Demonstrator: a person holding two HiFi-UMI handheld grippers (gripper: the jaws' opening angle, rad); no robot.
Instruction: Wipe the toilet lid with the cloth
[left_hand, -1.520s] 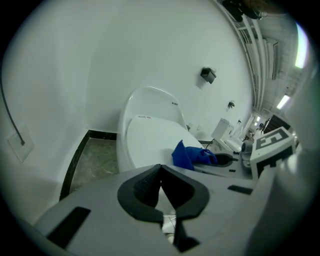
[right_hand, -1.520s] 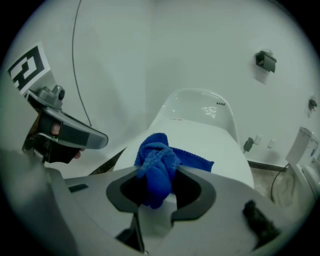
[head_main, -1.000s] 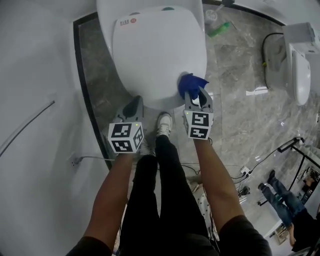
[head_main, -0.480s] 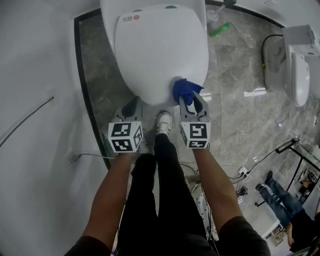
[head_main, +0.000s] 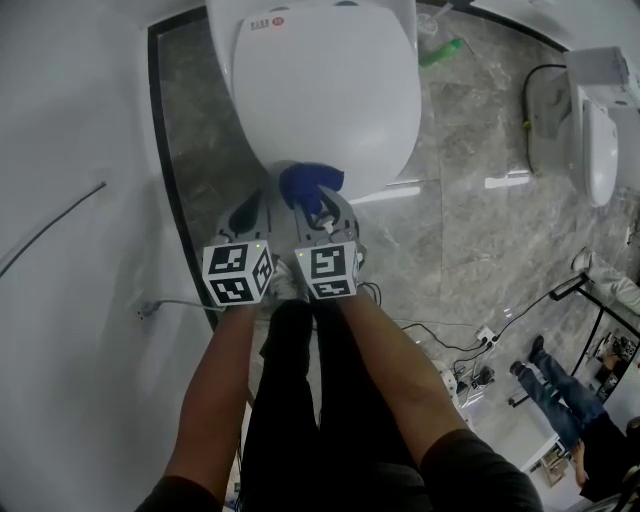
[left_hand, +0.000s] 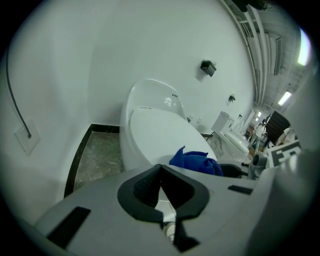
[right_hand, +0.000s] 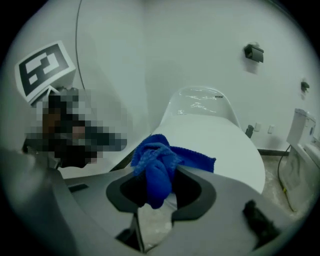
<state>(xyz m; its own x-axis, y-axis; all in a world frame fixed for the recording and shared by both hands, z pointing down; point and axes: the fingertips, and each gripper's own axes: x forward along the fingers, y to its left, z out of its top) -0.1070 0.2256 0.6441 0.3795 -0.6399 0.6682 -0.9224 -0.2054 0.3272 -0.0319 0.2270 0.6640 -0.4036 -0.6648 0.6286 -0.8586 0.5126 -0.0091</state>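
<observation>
At the near edge of the head view, black trousers (head_main: 300, 400) and two bare forearms are seen above a grey marble floor (head_main: 470, 230). Just beyond them the two hand-held grippers are held side by side, close together. The left hand-held gripper (head_main: 250, 210) is clenched, its jaws brought together with nothing between them, and it is placed just beside the near-left rim of the toilet. The right hand-held gripper (head_main: 318, 208) is clamped on the blue cloth (head_main: 308, 182): a bunched fold is pinched between its jaws, while the rest is spread out ahead of them. The cloth is laid against the near front edge of the white toilet lid (head_main: 325, 85), which is shut. Farther off, a green bottle (head_main: 440, 52) is seen on the floor at the far right of the lid, and a second toilet (head_main: 598, 130) is set well apart at the right.
</observation>
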